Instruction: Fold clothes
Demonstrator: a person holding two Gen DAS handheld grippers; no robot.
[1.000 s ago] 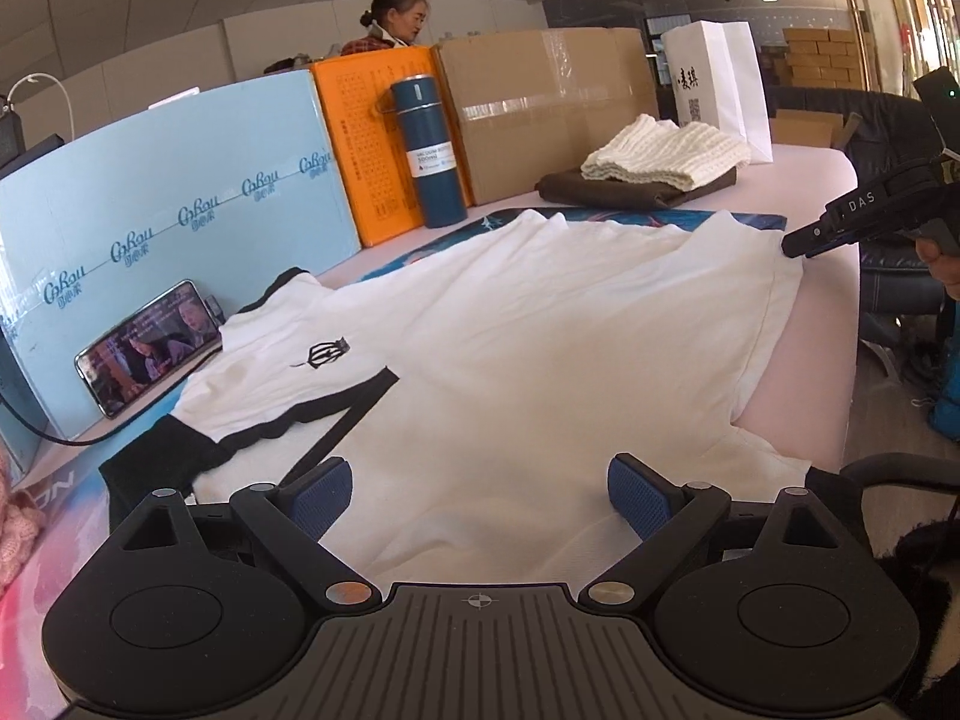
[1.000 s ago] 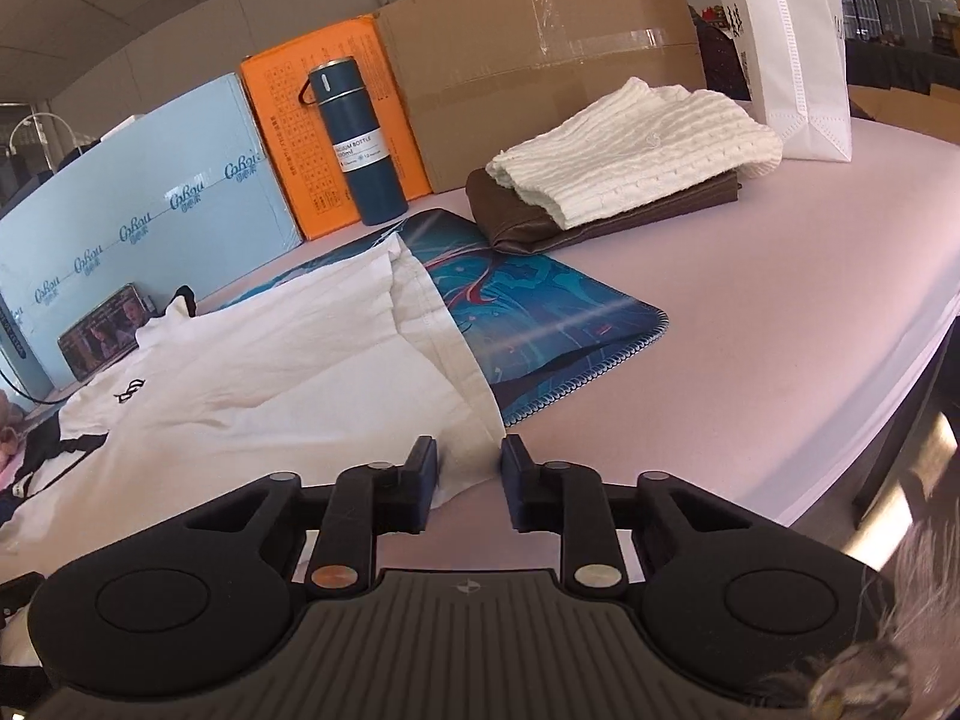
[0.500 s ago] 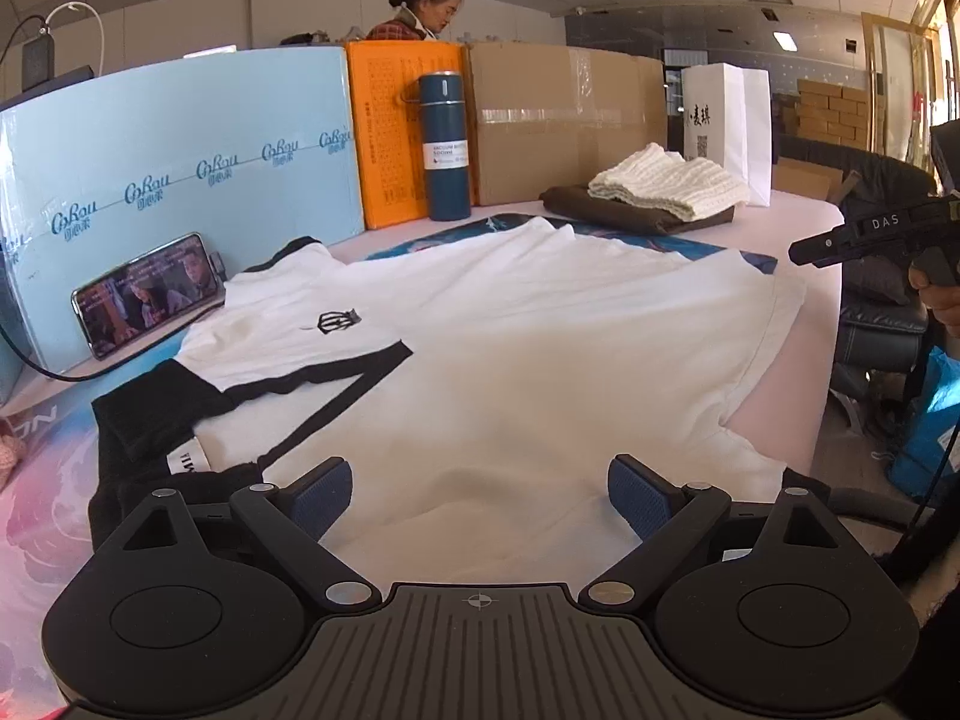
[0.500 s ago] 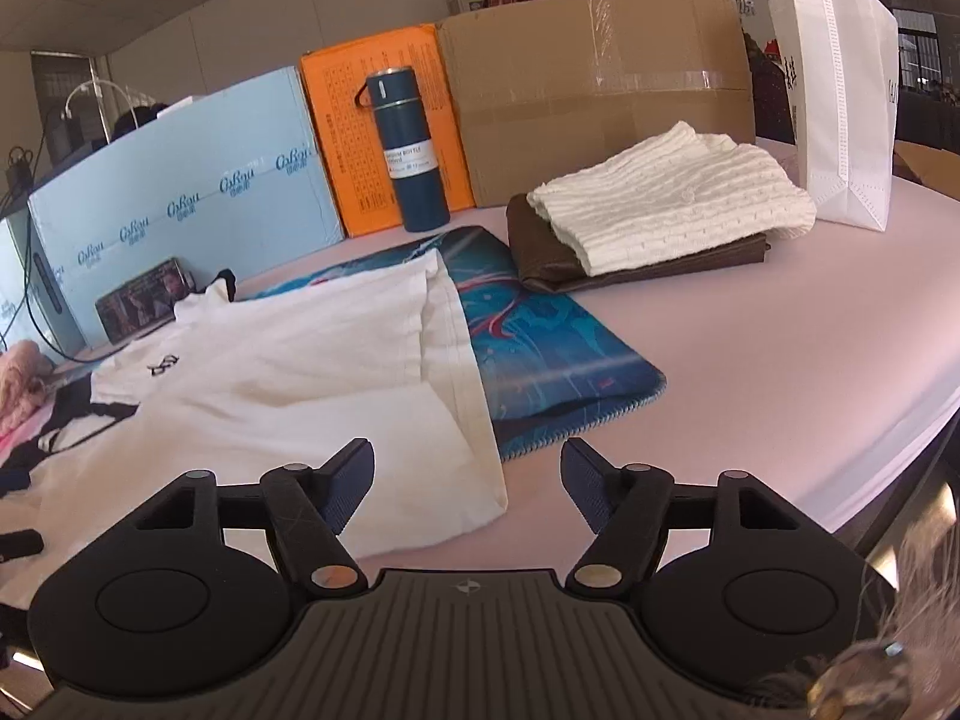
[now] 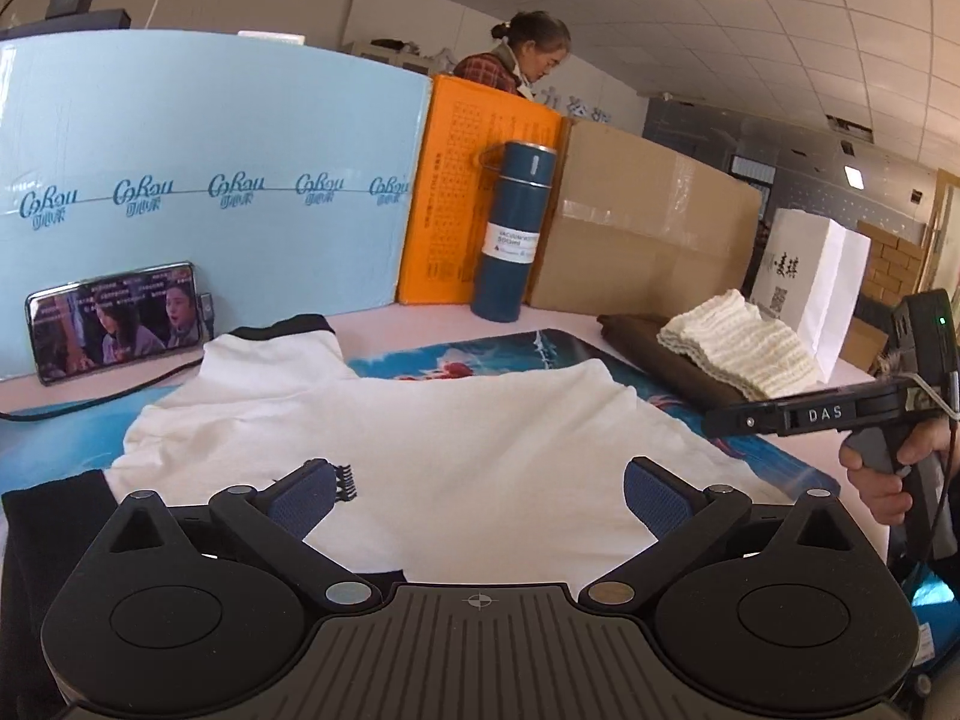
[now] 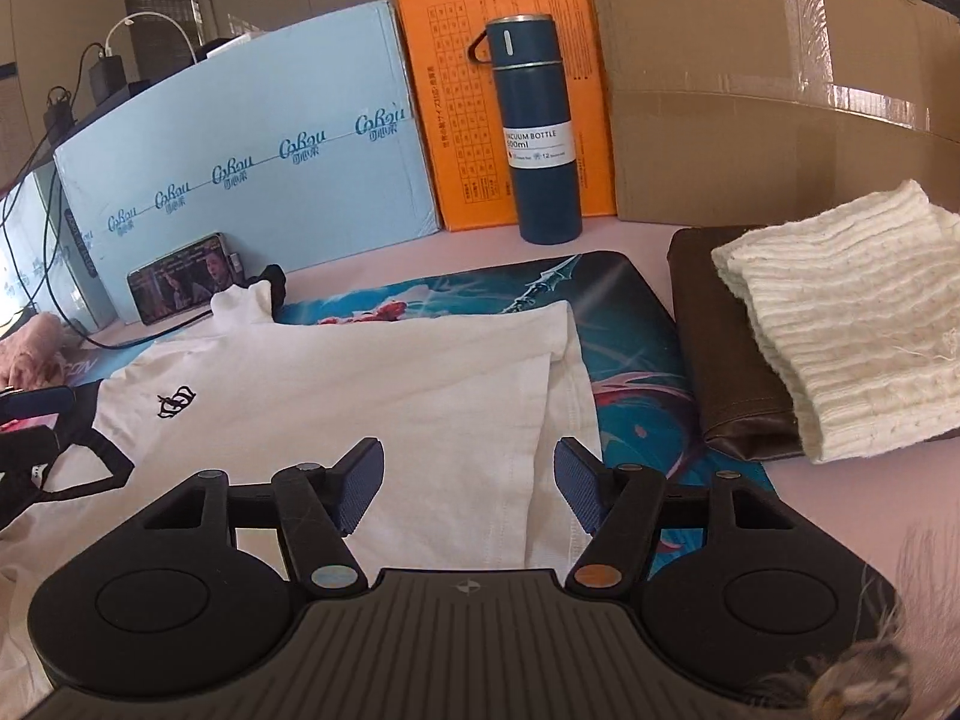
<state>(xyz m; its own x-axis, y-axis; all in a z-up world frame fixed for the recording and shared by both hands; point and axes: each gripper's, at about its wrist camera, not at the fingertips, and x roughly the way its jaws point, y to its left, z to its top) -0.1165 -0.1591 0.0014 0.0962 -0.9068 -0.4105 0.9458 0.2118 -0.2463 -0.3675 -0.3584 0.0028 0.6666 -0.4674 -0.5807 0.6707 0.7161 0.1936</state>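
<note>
A white T-shirt [image 5: 432,438] with black trim and a small black crown logo [image 6: 176,405] lies spread flat on the table; it also shows in the right wrist view [image 6: 372,396]. My left gripper [image 5: 477,489] is open and empty, low over the shirt's chest near the logo. My right gripper [image 6: 468,483] is open and empty, low over the shirt's hem edge on the blue mat [image 6: 636,360]. The right gripper's body shows at the right of the left wrist view [image 5: 798,417].
A folded cream knit [image 6: 840,312] lies on a folded brown garment [image 6: 714,360] at the right. A blue vacuum bottle [image 6: 537,132], orange board, cardboard box, white paper bag [image 5: 810,282] and a phone [image 5: 114,318] line the back. A person stands behind the boards.
Both grippers moved forward and lower over the shirt. The right gripper, shut a second ago, has opened wide. The left stayed open and swung toward the shirt's chest.
</note>
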